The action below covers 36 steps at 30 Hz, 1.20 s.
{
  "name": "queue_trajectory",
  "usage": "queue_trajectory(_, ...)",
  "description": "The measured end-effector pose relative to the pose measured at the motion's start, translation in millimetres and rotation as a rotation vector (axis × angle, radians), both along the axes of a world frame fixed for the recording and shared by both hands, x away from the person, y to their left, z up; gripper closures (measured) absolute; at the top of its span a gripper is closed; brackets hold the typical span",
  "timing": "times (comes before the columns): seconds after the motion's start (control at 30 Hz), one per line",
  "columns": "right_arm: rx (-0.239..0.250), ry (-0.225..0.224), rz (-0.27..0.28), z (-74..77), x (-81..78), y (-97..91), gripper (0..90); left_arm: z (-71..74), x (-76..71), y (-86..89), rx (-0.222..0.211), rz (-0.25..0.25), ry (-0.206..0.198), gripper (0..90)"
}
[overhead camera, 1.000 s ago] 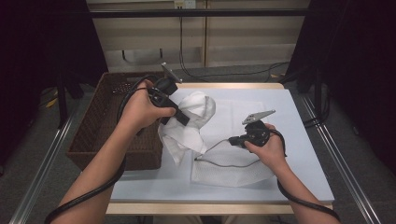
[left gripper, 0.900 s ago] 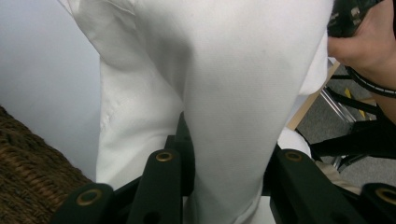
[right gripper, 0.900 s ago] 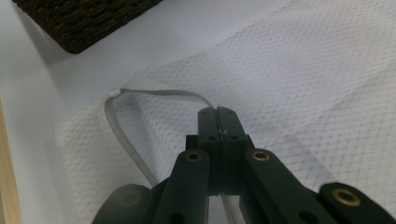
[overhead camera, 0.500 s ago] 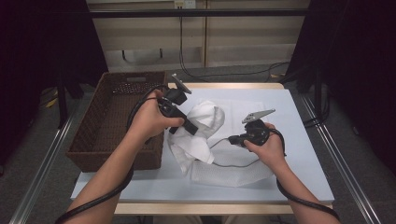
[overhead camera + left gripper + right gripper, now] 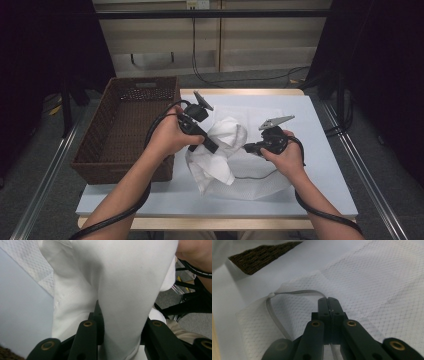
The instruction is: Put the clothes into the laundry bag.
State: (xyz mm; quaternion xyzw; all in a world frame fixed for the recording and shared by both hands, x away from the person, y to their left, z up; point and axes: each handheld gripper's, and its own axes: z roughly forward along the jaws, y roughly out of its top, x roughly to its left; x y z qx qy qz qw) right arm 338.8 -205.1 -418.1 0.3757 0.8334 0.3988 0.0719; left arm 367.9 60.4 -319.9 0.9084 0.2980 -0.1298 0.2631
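Observation:
A white cloth [image 5: 220, 152] hangs bunched over the table's middle, with my left gripper [image 5: 212, 146] shut on it. In the left gripper view the cloth [image 5: 125, 290] fills the space between the jaws of that gripper [image 5: 122, 321]. A white mesh bag [image 5: 260, 182] lies flat on the table under and beside the cloth. My right gripper [image 5: 248, 147] rests low on the bag, just right of the cloth. In the right gripper view the right gripper [image 5: 328, 300] is shut on the bag's [image 5: 374, 285] edge, where a grey drawstring [image 5: 294, 292] runs into the tips.
A dark brown wicker basket [image 5: 125, 125] stands at the table's left side, close to my left forearm. The pale blue tabletop [image 5: 325, 165] lies bare to the right of the bag. Cables trail from both grippers along the forearms.
My left hand has carried the white cloth to the right and lower, closer to the right gripper. The right hand has stayed where it was on the mesh bag.

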Motion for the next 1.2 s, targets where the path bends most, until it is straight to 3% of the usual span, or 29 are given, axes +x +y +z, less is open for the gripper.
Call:
queue_trajectory(0.1, -0.005, -0.005, -0.005, 0.4, 0.5, 0.6, 90.0, -2.4, -1.6, -2.8, 0.011, -0.016, 0.008, 71.8)
queue_trajectory(0.4, -0.002, -0.008, -0.011, 1.9, 2.1, 1.9, 90.0, -14.3, -8.4, -10.8, -0.018, -0.016, 0.001, 71.8)
queue_trajectory(0.7, -0.002, -0.015, -0.015, 3.4, 3.4, 1.7, 90.0, -24.9, -12.5, -18.7, -0.003, -0.057, 0.01, 71.7)
queue_trajectory(1.07, 0.0, -0.013, -0.015, 3.7, 4.1, 0.7, 90.0, -32.8, -15.3, -22.1, -0.013, -0.069, 0.016, 71.7)
queue_trajectory(1.2, 0.014, -0.008, -0.017, 2.5, 4.2, -0.4, 90.0, -34.6, -14.6, -20.0, -0.027, -0.053, 0.02, 71.7)
